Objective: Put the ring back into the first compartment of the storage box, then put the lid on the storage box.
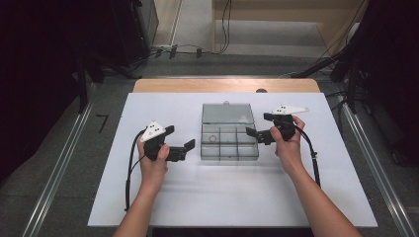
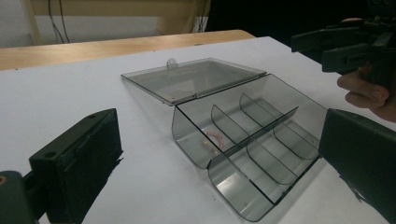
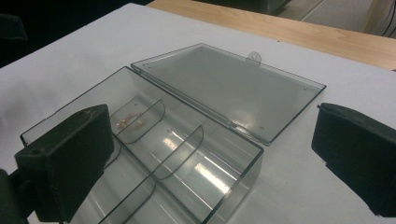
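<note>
A clear grey compartment box [image 1: 230, 146] stands at the middle of the white board [image 1: 163, 197], its lid [image 1: 228, 113] lying open and flat behind it. A small pinkish ring-like item [image 2: 215, 138] lies in one far compartment, the small pinkish item [image 3: 130, 119] also showing past my right jaw. My left gripper [image 1: 182, 138] hovers just left of the box, open and empty. My right gripper [image 1: 257, 126] is at the box's right end, open and empty. In the left gripper view the box [image 2: 252, 149] lies ahead between the jaws, with the right gripper [image 2: 345, 46] at the far right.
A wooden table edge [image 1: 227, 85] runs behind the board. Metal rails [image 1: 59, 168] flank both sides, and cables [image 1: 183, 49] and dark stands lie on the floor beyond. Bare white board stretches in front of the box.
</note>
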`<state>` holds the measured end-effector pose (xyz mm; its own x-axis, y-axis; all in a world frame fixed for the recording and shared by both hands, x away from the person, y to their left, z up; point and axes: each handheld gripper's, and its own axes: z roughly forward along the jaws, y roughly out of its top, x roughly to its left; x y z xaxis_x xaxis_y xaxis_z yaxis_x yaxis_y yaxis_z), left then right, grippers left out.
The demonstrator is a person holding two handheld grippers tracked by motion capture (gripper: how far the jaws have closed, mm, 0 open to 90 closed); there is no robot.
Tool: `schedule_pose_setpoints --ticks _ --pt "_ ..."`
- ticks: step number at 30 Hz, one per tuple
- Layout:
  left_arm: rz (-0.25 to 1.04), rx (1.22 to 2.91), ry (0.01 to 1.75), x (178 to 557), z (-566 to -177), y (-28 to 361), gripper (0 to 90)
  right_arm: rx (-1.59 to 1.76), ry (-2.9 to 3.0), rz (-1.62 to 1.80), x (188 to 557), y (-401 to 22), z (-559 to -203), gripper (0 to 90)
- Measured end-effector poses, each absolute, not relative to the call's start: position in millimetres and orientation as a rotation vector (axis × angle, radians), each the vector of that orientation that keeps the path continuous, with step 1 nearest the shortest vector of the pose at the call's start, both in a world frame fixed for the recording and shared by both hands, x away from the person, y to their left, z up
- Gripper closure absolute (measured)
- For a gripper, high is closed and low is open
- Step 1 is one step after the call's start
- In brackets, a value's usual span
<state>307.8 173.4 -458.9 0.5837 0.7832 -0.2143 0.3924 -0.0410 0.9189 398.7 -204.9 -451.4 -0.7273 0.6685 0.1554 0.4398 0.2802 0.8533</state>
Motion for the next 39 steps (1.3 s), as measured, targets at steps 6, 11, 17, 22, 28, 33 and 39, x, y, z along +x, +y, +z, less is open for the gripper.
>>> schedule_pose_setpoints --ticks 6,11,17,22,28,33,39 --pt "0.404 1.664 0.992 319 -459 165 0.0 1.03 2.311 1.423 401 -207 -453 0.0" --pt "0.384 1.672 0.994 333 -458 158 0.0 1.034 2.3 1.433 403 -207 -454 0.0" --pt "0.356 1.675 0.996 351 -458 150 0.0 1.066 2.284 1.441 409 -207 -456 0.0" --pt "0.347 1.687 0.993 367 -459 143 0.1 1.084 2.279 1.435 415 -206 -459 0.0" --pt "0.301 1.68 1.044 390 -463 139 3.8 1.119 2.273 1.435 425 -204 -460 0.0" --pt "0.249 1.661 1.114 407 -472 137 6.7 1.173 2.281 1.447 436 -203 -462 0.0" --pt "0.186 1.669 1.211 424 -482 132 14.0 1.247 2.301 1.443 447 -198 -465 1.8"
